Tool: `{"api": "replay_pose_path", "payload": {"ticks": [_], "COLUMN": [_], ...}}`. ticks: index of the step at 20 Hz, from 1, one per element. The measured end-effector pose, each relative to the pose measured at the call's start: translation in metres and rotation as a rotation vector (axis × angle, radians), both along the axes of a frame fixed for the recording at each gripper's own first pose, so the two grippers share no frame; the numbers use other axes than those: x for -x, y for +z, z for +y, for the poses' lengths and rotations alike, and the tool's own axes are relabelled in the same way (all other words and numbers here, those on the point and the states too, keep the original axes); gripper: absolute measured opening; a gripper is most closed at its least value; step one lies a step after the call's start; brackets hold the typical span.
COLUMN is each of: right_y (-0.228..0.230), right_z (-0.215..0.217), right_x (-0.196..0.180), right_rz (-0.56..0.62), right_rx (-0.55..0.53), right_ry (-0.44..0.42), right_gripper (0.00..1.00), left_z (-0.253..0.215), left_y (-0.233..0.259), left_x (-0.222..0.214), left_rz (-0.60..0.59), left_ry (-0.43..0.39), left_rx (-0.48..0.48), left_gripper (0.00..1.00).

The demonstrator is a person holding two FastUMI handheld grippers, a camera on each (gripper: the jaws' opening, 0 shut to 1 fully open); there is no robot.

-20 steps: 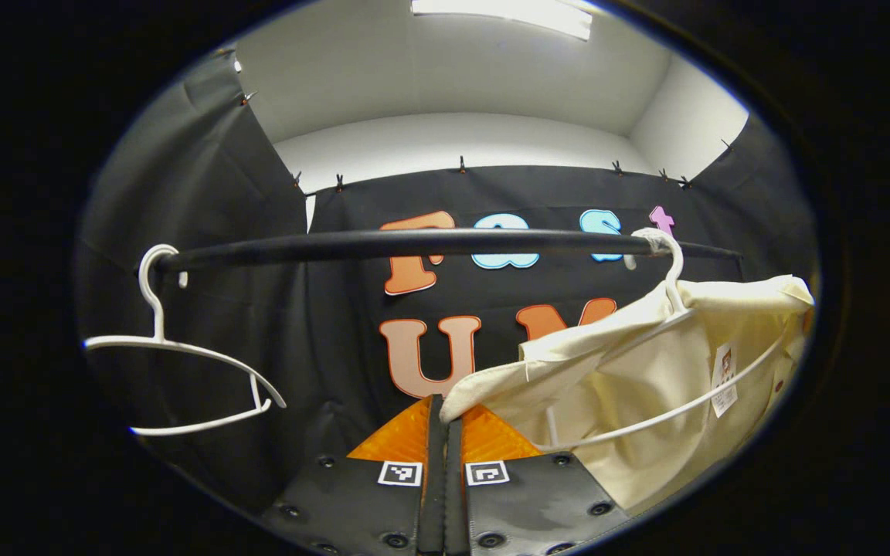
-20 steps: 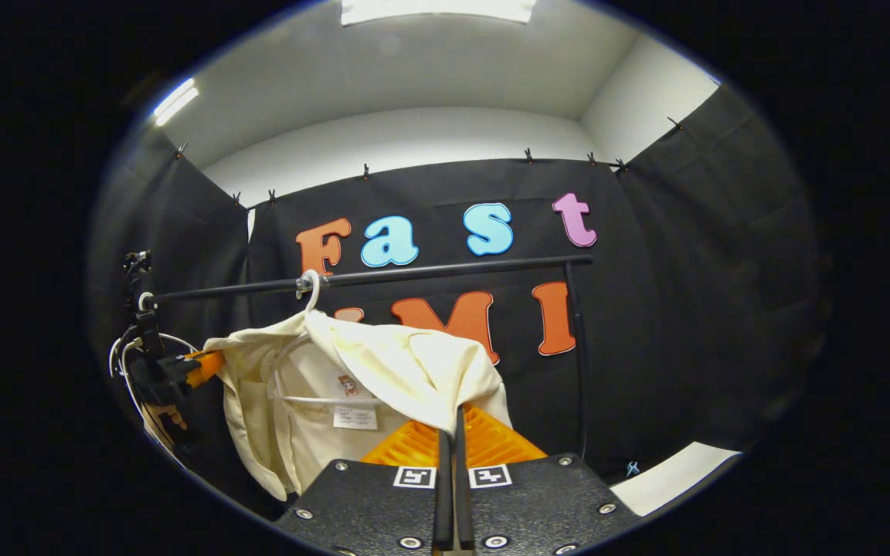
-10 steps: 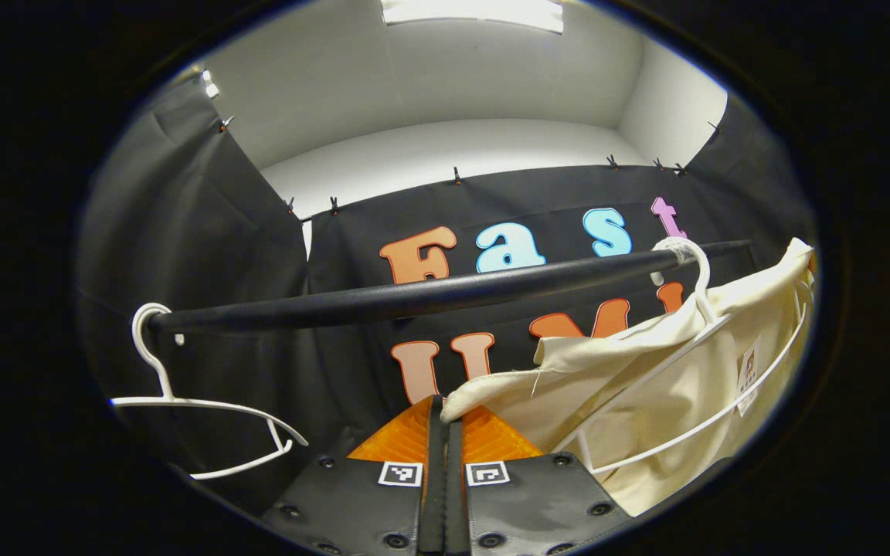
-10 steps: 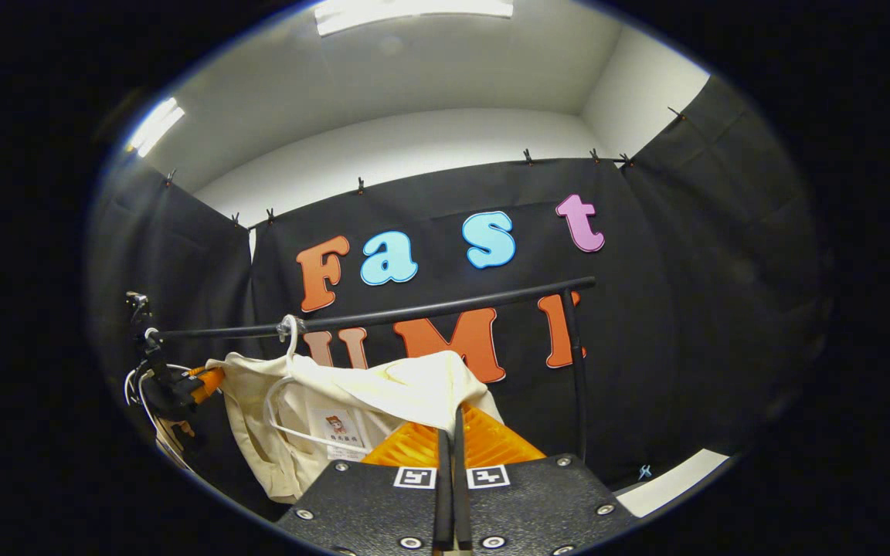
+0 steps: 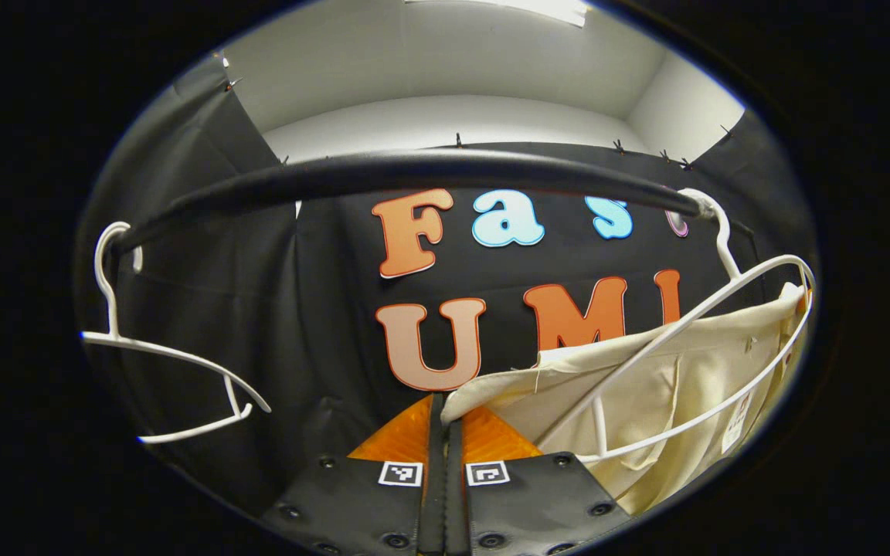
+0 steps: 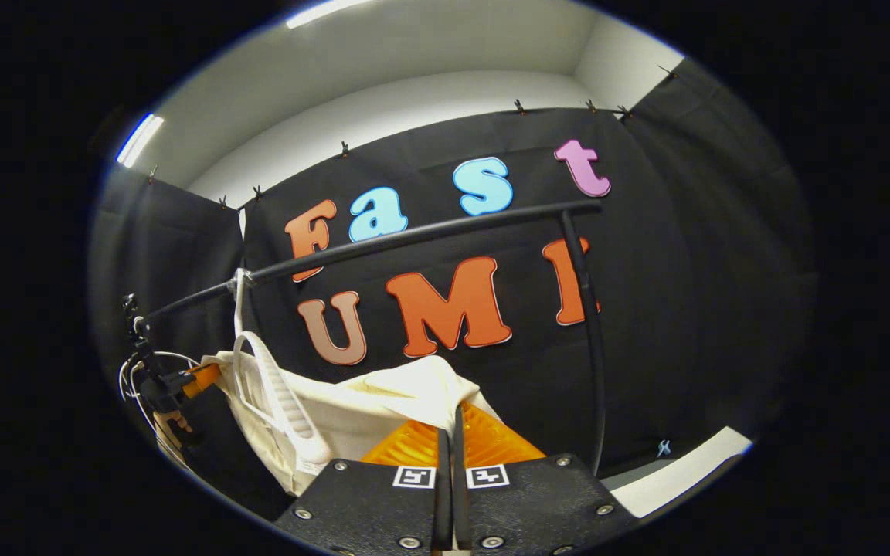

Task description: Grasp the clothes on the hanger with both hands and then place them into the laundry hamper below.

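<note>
While the left gripper view has a bare white hanger (image 5: 171,363) on the black rail (image 5: 414,171), the right gripper view has the rail's post (image 6: 588,340). Each claw, left claw (image 5: 445,413) and right claw (image 6: 449,425), is clenched on the cream shirt (image 5: 646,394), just past its tips.

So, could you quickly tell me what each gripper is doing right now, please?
Left gripper: shut on the cream shirt.
Right gripper: shut on the shirt too.

A black rail (image 5: 429,174) carries two white hangers, one bare (image 5: 159,351), one (image 5: 723,309) under cream cloth (image 5: 669,394).
</note>
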State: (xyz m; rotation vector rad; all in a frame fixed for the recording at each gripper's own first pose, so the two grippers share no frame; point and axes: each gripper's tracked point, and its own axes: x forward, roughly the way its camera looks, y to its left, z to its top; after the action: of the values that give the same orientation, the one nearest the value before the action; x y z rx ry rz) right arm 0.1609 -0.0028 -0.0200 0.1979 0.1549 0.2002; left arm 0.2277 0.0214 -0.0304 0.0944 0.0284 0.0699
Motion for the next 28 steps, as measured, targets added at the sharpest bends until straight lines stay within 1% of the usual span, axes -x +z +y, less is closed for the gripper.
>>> {"api": "replay_pose_path", "payload": {"ticks": [2, 6, 9, 13, 17, 19, 22, 25, 28], "right_y": [-0.026, -0.075, -0.106, -0.146, -0.186, -0.205, -0.225, -0.246, -0.268], "right_z": [-0.002, 0.005, 0.009, 0.019, 0.025, 0.039, 0.063, 0.093, 0.126], "right_x": [-0.007, -0.012, -0.015, -0.007, 0.003, 0.001, 0.014, 0.023, 0.040], "right_rz": [0.027, 0.088, 0.118, 0.174, 0.224, 0.240, 0.260, 0.268, 0.292], "right_rx": [0.015, 0.027, 0.066, 0.089, 0.128, 0.147, 0.165, 0.188, 0.187], "right_ry": [0.003, 0.025, 0.028, 0.036, 0.025, 0.032, 0.053, 0.086, 0.132], "right_gripper": [0.00, 0.00, 0.00, 0.01, 0.00, 0.00, 0.00, 0.01, 0.00], "left_z": [0.000, 0.008, 0.016, 0.023, 0.027, 0.028, 0.022, 0.004, -0.012], "left_y": [-0.014, -0.039, -0.067, -0.105, -0.139, -0.152, -0.163, -0.180, -0.195], "left_x": [0.000, 0.010, 0.023, 0.036, 0.066, 0.074, 0.084, 0.090, 0.103], "left_rz": [0.025, 0.052, 0.094, 0.149, 0.197, 0.216, 0.234, 0.249, 0.259], "left_ry": [-0.010, 0.010, 0.018, 0.026, 0.025, 0.032, 0.022, -0.012, -0.050], "left_rx": [0.020, -0.016, -0.014, -0.020, 0.015, 0.021, 0.034, 0.018, 0.011], "left_gripper": [0.07, 0.07, 0.07, 0.07, 0.07, 0.07, 0.07, 0.07, 0.07]}}
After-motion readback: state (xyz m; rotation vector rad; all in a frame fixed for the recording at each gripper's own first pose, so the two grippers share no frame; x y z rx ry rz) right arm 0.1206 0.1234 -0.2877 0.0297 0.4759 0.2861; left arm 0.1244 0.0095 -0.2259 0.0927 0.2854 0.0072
